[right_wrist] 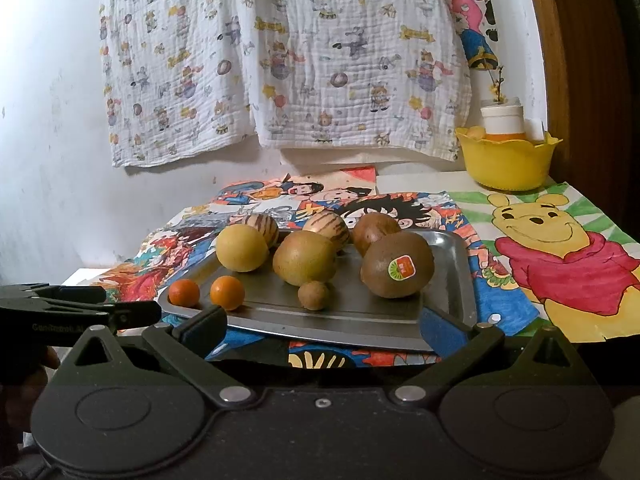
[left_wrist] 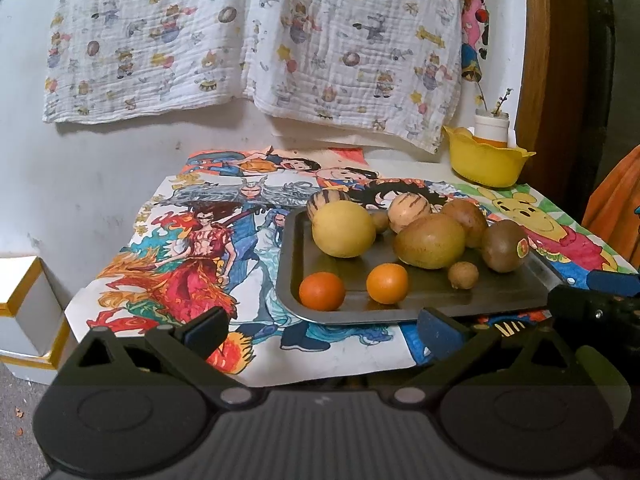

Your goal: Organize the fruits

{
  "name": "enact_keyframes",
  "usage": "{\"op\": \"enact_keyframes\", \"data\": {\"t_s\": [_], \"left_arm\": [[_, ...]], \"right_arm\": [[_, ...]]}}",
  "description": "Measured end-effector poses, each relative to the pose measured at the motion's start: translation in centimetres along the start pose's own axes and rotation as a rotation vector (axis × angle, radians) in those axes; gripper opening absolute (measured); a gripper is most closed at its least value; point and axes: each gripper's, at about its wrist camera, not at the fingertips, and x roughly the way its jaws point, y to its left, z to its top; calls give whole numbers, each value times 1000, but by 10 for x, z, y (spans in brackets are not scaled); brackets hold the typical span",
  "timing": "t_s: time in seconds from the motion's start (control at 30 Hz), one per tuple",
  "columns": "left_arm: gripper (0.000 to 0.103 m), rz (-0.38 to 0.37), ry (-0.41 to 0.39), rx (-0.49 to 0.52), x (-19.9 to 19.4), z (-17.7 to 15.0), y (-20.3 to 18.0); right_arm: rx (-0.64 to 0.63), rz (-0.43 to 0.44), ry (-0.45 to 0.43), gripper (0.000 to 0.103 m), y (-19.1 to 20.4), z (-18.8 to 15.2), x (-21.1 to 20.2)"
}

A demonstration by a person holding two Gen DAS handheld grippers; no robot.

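While you hold both grippers just short of the table, each one stands wide open with nothing between its fingers. Your left gripper [left_wrist: 322, 326] spreads its blue-padded fingertips [left_wrist: 204, 326] at the near edge of the metal tray [left_wrist: 500, 294], not touching it as far as the left wrist view shows. Your right gripper [right_wrist: 320, 326] is spread just as wide, its pads [right_wrist: 442, 328] level with the tray's near rim [right_wrist: 340, 334]; whether they touch the rim you cannot tell.

On the tray, nearest you, lie two small oranges [left_wrist: 322, 291] [left_wrist: 387, 283] side by side, and a little brown fruit [left_wrist: 463, 275] to their right. Behind these sit a yellow round fruit [left_wrist: 343, 229], a large greenish-brown fruit [left_wrist: 430, 241], and a kiwi with a sticker [left_wrist: 505, 245] at the right. Farther back, two striped melons [left_wrist: 409, 211] [left_wrist: 329, 196] and another brown fruit [left_wrist: 466, 216] crowd the far rim.

The tray rests on colourful cartoon drawings [left_wrist: 192, 256] covering the table. At the far right corner stands a yellow bowl [left_wrist: 486, 162] holding a white-lidded jar [left_wrist: 491, 126]. A printed cloth [left_wrist: 256, 40] hangs on the wall behind.
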Motion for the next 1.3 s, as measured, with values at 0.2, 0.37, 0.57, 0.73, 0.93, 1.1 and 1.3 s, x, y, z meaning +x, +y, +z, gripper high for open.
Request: {"op": "enact_keyframes", "data": {"t_s": [0.2,0.37,0.57,0.73,0.93,1.1,1.3], "left_arm": [[103,0,0,3,0,0,0],[103,0,0,4,0,0,-1],[103,0,1,4,-1,0,-1],[103,0,1,5,-1,0,-1],[103,-1,4,5,-1,0,-2],[103,-1,4,6,-1,0,-2],[103,-1,5,7,-1,-1,-3]], "right_arm": [[-3,2,2,102,0,0,1],[-2,3,5,102,-1,0,2],[-4,6,11,102,-1,-1,4],[-5,7,14,102,0,-2,5],[-6,8,16,102,0,-2,5],[-5,7,14,102,1,-3,5],[-6,8,14,102,0,-3,4]]}}
